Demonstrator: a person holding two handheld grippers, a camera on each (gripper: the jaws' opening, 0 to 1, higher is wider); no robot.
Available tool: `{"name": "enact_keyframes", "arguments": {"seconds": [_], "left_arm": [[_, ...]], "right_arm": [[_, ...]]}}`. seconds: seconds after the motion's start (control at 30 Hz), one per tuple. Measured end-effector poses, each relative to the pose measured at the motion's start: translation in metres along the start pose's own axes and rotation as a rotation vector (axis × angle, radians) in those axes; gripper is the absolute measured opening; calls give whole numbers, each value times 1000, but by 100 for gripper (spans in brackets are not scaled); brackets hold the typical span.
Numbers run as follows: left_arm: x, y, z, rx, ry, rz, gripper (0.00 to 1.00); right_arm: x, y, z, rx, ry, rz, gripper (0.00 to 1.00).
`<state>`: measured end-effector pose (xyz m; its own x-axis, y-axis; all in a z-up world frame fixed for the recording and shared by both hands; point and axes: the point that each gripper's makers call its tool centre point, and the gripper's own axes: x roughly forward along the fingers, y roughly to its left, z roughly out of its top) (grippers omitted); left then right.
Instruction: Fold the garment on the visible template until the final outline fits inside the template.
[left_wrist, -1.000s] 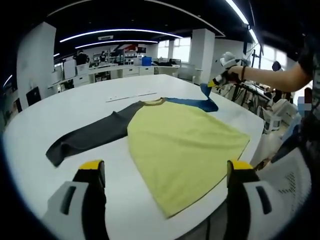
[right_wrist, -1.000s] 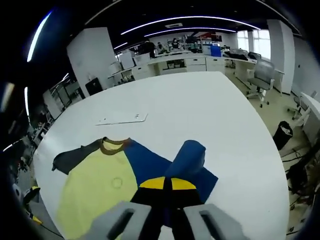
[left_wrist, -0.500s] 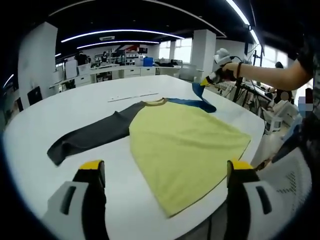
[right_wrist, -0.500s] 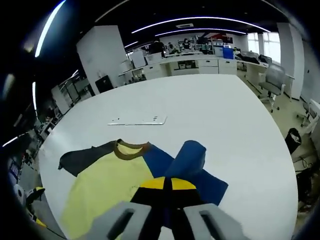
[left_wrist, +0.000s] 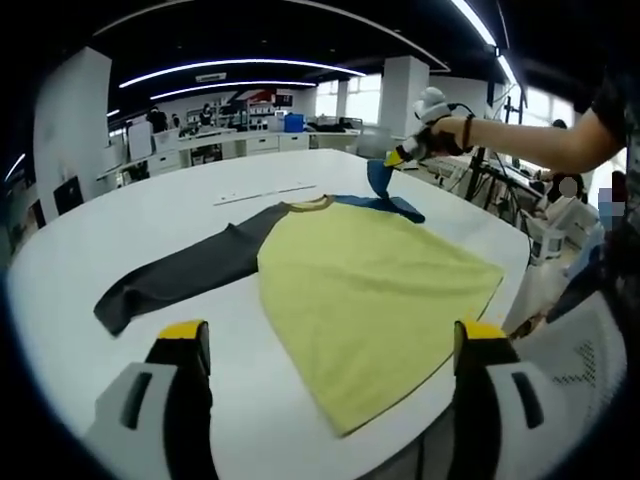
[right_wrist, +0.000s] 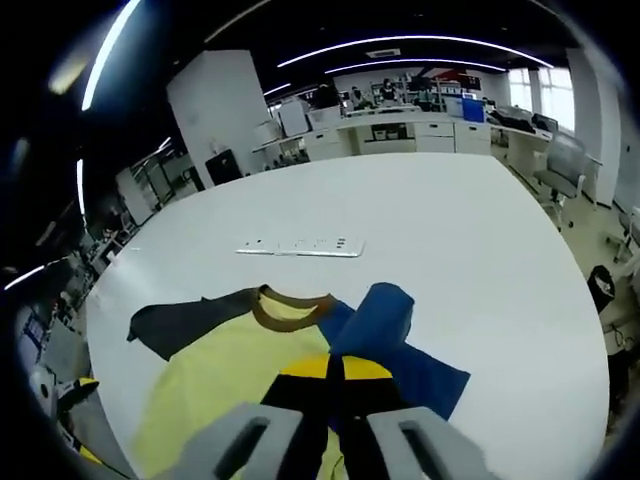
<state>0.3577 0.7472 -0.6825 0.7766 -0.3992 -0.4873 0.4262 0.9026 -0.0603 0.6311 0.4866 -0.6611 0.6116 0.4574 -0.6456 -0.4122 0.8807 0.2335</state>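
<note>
Over the table, right gripper — pinching the blue sleeve — has swung inward; left gripper spread.

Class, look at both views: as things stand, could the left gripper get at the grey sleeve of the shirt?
Probably yes. The left gripper is open and holds nothing, and the grey sleeve lies flat on the white table ahead of it with nothing between. The right gripper is busy with the blue sleeve.
</note>
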Motion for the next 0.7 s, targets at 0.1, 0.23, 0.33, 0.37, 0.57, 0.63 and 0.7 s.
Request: {"name": "enact_keyframes", "arguments": {"seconds": [0.1, 0.23, 0.33, 0.37, 0.57, 0.63, 0.7], "left_arm": [[0, 1, 0, -1, -2, 2, 99], [0, 1, 0, -5, -2, 1, 99], [1, 1, -1, -10, -2, 3, 99], [1, 1, -1, -11, -3, 3, 99], [1, 1, -1, -21, -8, 7, 99], [2, 1, -1, -25, -8, 7, 99], [3, 1, -1, -27, -8, 6, 99]], "right_arm": [[4, 8, 2, -6, -2, 11, 0], [9, 19, 4, -12, -2, 26, 0], [14, 28, 5, -20, 0, 39, 0], [15, 31, 5, -24, 0, 43, 0], [23, 46, 8, -31, 0, 64, 0], [26, 52, 8, -30, -1, 69, 0], [28, 59, 8, -32, -2, 81, 0]]}}
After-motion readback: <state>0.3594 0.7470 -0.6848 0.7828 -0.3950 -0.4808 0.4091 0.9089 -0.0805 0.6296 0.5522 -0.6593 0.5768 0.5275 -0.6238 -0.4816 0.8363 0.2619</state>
